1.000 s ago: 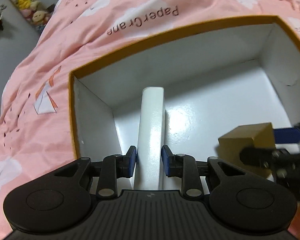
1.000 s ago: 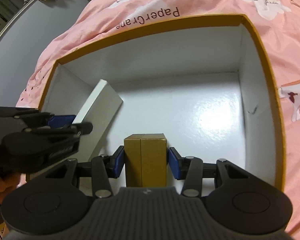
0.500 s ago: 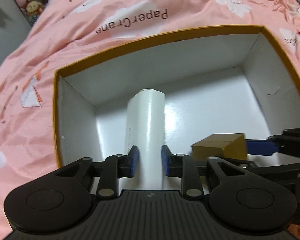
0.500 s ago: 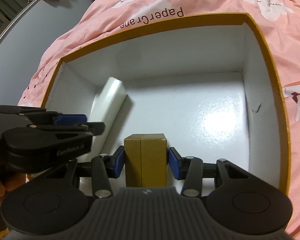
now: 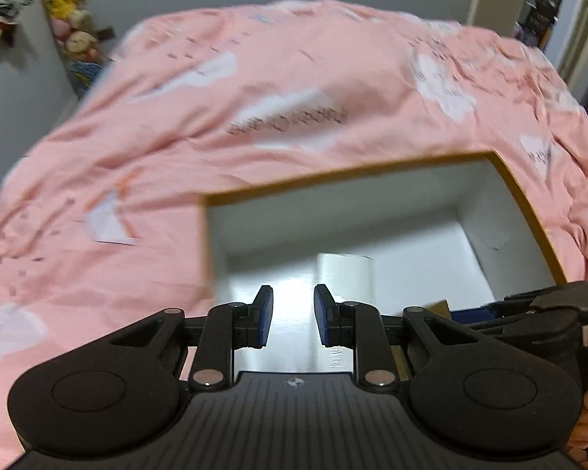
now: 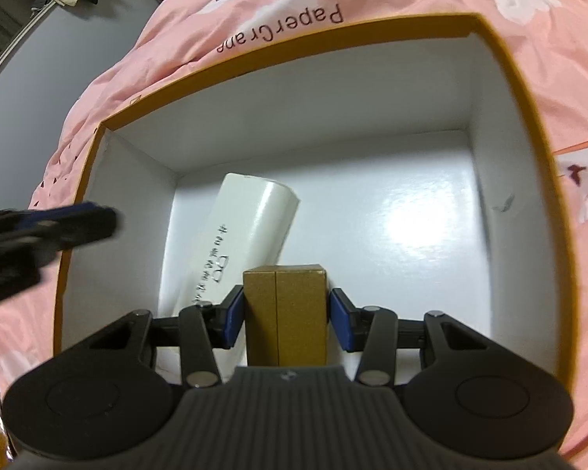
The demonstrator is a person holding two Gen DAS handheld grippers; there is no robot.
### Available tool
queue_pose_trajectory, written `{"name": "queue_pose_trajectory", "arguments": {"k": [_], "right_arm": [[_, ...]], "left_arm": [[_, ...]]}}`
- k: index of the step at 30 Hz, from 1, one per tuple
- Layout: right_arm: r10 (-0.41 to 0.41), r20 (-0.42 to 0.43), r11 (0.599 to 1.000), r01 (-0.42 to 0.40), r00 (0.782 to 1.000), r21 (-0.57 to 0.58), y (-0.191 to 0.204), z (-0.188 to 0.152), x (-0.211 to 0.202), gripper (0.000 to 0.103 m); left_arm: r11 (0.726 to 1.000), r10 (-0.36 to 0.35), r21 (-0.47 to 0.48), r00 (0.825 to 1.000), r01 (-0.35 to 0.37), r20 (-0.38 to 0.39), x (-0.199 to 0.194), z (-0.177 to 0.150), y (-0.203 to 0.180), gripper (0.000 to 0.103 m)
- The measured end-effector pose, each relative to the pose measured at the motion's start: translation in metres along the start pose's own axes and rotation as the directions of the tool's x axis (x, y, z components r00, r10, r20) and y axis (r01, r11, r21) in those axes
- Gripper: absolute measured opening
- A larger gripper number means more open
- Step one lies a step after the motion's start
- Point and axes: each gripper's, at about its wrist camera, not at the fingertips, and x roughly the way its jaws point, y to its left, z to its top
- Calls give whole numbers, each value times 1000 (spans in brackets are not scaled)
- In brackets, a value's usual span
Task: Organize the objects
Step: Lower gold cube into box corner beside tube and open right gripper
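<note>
A white-lined storage box with an orange rim (image 6: 521, 90) sits on a pink bedspread. A long white box (image 6: 247, 235) lies on its floor at the left, also seen in the left wrist view (image 5: 345, 278). My left gripper (image 5: 293, 315) is open and empty, raised above the box's near left part; it shows blurred at the left edge of the right wrist view (image 6: 58, 223). My right gripper (image 6: 286, 317) holds a small brown cardboard box (image 6: 286, 313) between its fingers, low inside the storage box beside the white box.
The pink bedspread (image 5: 254, 98) with "PaperCrane" print surrounds the storage box. A grey wall with hanging plush toys (image 5: 66, 19) stands at the far left. A doorway (image 5: 545, 8) is at the far right. The storage box floor (image 6: 411, 227) is bare at the right.
My left gripper has let go of the white box, which now lies flat on the floor, and has lifted up and back. My right gripper still holds the brown box, slightly lower.
</note>
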Motion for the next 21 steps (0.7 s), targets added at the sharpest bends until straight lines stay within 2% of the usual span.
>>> {"name": "queue_pose_trajectory", "arguments": {"k": [8, 12, 21], "right_arm": [[27, -19, 999, -27, 999, 24, 32, 10, 18, 48], [22, 0, 999, -22, 1000, 35, 44, 16, 25, 48], [21, 2, 1000, -21, 1000, 7, 51, 31, 30, 47]], "left_arm": [[995, 70, -78, 995, -65, 70, -17, -17, 38, 27], [993, 34, -116, 998, -27, 61, -14, -31, 49, 27], [993, -9, -117, 998, 15, 58, -6, -35, 52, 28]]}}
